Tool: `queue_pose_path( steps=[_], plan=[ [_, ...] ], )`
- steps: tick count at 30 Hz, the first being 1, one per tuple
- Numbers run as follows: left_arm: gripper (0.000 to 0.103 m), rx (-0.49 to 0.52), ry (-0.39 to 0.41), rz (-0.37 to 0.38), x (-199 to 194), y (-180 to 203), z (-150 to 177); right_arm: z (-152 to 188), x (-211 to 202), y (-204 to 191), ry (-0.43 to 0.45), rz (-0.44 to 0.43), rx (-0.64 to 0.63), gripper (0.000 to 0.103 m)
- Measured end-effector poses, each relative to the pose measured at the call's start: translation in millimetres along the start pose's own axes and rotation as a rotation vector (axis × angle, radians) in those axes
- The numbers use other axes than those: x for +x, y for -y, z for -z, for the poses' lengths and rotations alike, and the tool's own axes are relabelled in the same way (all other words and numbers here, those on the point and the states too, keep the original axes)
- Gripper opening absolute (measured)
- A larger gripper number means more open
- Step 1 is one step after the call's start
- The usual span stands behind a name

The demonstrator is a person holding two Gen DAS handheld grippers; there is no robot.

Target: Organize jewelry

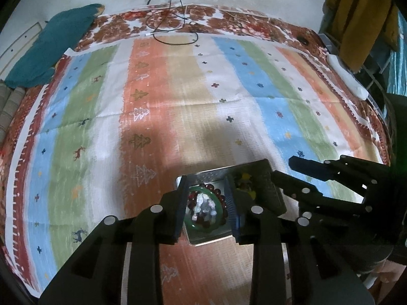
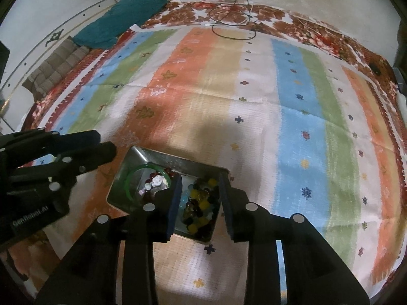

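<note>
The left gripper hangs over the near-left part of a metal tray, its jaws spread apart and holding nothing. Between them, lower down in the tray, lies a green bangle ringed by a dark red bead bracelet, with pale crystal beads heaped inside. Just to the right, the right gripper hovers over the tray's right part, jaws likewise apart and empty; a pile of yellow and dark beads lies between them, below the fingers. The tray rests on a striped cloth. At the far edge loops a black cable, and far left lies a teal pillow.
</note>
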State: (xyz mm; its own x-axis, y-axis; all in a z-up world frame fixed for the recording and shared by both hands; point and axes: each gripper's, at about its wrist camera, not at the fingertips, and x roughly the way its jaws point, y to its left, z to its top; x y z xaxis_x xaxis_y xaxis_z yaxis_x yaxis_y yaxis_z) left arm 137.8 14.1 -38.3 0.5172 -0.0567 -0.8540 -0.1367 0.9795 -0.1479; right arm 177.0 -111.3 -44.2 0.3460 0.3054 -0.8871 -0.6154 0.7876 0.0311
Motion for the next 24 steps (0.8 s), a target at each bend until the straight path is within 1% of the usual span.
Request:
queue_pose_path(
  steps=[10,14,16,18,20,22,24],
  plan=[
    [0.035,-0.009,0.025,0.012,-18,-1,18,14,-26,4,0.048,-0.017,0.023,0.040],
    [0.042,-0.004,0.039,0.016,-25,1,26,20,-35,7,0.068,-0.026,0.036,0.043],
    [0.043,-0.001,0.044,0.018,-28,2,30,24,-40,8,0.077,-0.031,0.040,0.046],
    [0.046,0.001,0.049,0.026,-32,3,34,27,-44,7,0.085,-0.035,0.038,0.048],
    [0.054,-0.002,0.051,0.048,-35,3,38,31,-48,6,0.096,-0.025,0.029,0.051],
    [0.056,0.001,0.060,0.049,-40,3,41,35,-51,3,0.106,0.003,0.008,0.054],
    [0.058,0.000,0.066,0.046,-42,2,44,37,-52,4,0.103,-0.013,0.016,0.054]
  ],
)
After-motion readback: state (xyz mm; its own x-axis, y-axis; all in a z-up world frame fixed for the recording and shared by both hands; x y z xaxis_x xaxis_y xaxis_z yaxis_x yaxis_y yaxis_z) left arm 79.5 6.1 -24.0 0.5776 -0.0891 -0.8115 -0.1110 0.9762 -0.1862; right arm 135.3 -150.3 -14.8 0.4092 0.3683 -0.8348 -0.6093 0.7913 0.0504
